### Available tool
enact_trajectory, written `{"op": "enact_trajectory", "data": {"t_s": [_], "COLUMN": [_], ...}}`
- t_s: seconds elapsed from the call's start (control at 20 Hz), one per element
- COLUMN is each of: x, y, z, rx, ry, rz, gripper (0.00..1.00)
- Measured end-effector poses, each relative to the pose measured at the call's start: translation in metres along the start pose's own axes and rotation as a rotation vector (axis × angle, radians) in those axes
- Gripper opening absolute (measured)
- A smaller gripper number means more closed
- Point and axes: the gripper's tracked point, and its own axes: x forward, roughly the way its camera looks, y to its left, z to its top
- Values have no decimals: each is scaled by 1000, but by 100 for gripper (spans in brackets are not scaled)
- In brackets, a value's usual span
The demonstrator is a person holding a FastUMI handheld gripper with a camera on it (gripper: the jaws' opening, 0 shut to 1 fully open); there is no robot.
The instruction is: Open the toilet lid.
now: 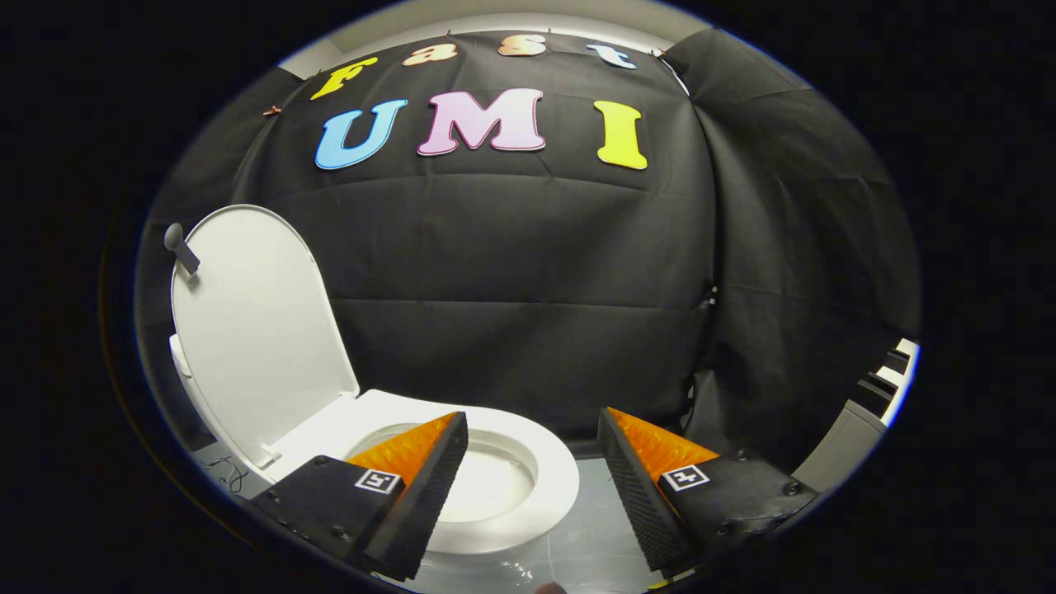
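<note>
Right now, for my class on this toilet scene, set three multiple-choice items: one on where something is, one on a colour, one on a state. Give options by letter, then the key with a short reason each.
1. Where is the toilet seat relative to the gripper?
A. Just beyond the fingers, partly behind one of them
B. Clamped between the fingers
C. Far off against the black cloth wall

2. What colour is the toilet lid?
A. Black
B. White
C. Blue

3. What state is the lid in?
A. Flat down on the seat
C. Lying on the floor
B. Raised upright over the back of the bowl

Key:
1 A: the seat ring lies just ahead, one finger overlapping it, and nothing sits in the open gap.
2 B: lid and seat are both white.
3 B: the lid stands up behind the uncovered bowl.
</note>
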Motion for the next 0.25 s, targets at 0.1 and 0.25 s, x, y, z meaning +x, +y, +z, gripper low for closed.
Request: {"op": "enact_trajectory", "data": {"t_s": [0.1,0.25], "x": [-1,-1], "y": [-1,-1], "z": [-1,0], "rx": [-1,7], "ry": [4,3], "rz": [-1,-3], "gripper": [99,99]}}
